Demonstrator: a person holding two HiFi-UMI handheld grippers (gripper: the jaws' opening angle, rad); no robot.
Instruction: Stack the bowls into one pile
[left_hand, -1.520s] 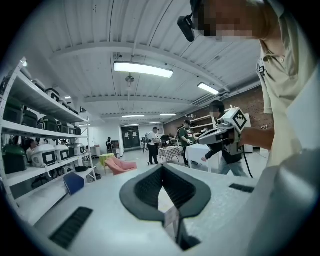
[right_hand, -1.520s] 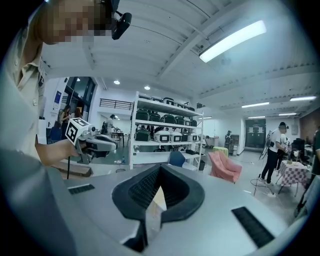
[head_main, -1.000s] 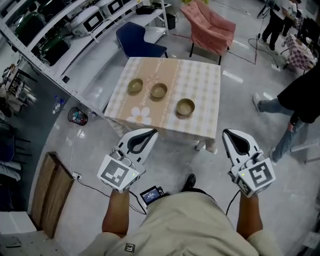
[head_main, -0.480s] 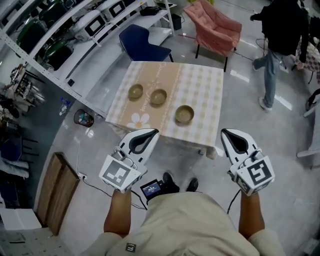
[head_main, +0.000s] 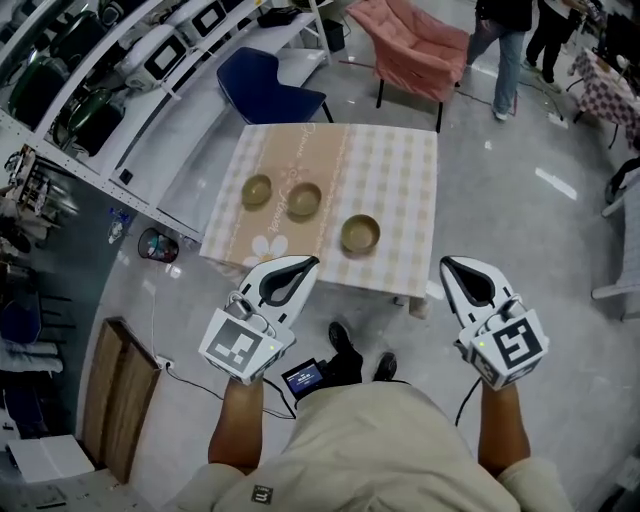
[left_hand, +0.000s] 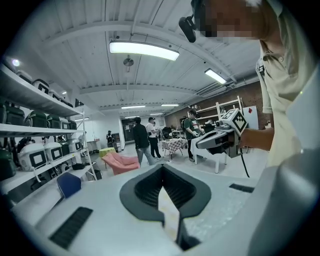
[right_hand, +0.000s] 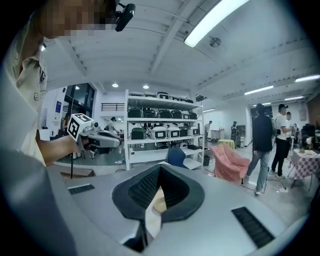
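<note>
Round, glossy olive left bowl (head_main: 257, 189), middle bowl (head_main: 304, 200) and right bowl (head_main: 360, 233) are sitting apart on the far checked-cloth table (head_main: 400, 165), while left gripper (head_main: 303, 263) and right gripper (head_main: 453, 263), jaws closed and empty, are pointing toward it.

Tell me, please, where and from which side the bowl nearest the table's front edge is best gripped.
I'd take the nearest bowl by its rim, one jaw inside and one outside the wall, coming from above on the side facing you. It stands upright, mouth open, clear of the middle bowl and close to the table's near edge, so that stretch of rim looks free.
</note>
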